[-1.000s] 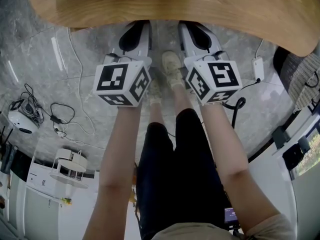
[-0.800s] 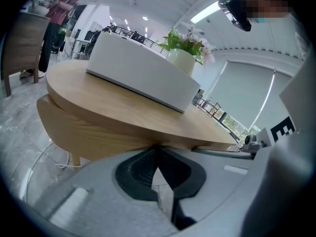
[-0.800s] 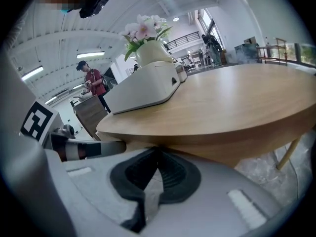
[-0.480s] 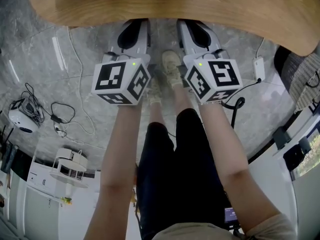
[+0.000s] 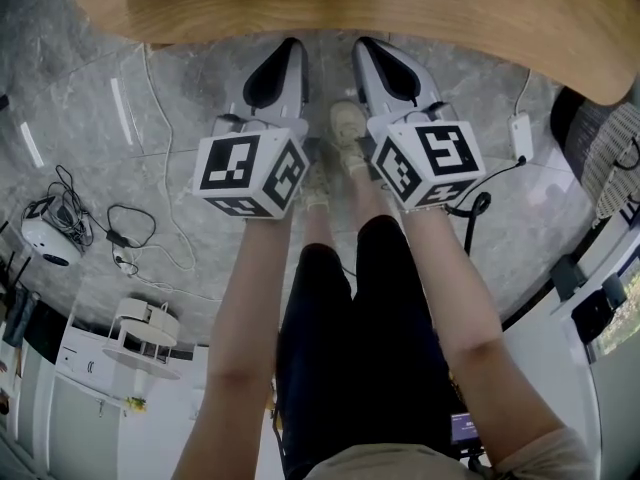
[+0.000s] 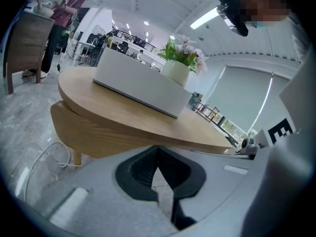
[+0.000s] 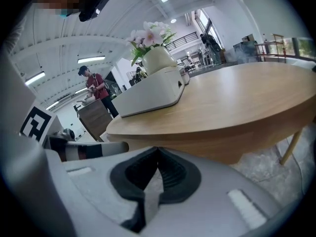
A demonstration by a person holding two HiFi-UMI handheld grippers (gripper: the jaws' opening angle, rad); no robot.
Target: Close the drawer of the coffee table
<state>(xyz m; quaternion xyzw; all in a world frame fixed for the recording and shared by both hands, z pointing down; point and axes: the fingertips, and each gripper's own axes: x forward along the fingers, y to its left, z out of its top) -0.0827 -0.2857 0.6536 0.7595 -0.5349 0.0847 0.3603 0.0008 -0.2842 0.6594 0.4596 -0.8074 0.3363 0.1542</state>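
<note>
The wooden coffee table [image 5: 350, 8] fills the top of the head view. Both grippers point at its near edge, side by side, just short of it. My left gripper [image 5: 293, 46] is shut, tips together, nothing held. My right gripper [image 5: 362, 46] is shut too, and empty. In the left gripper view the shut jaws [image 6: 157, 147] face a wooden band [image 6: 98, 135] under the tabletop [image 6: 148, 115], which looks flush with it. The right gripper [image 7: 157, 149] faces the same table [image 7: 237, 98] and its lower band [image 7: 222, 144].
On the table stand a white box [image 6: 140, 85] and a vase of flowers [image 6: 180, 65]. My legs and shoes [image 5: 345, 128] are below the grippers. Cables [image 5: 125, 233], a white device [image 5: 45, 233] and a power adapter [image 5: 517, 136] lie on the marble floor. A person [image 7: 96, 90] stands far behind.
Both grippers have drawn back a little from the table edge toward me; their tips, earlier tucked under the rim, now show in front of it. Both jaws stay shut.
</note>
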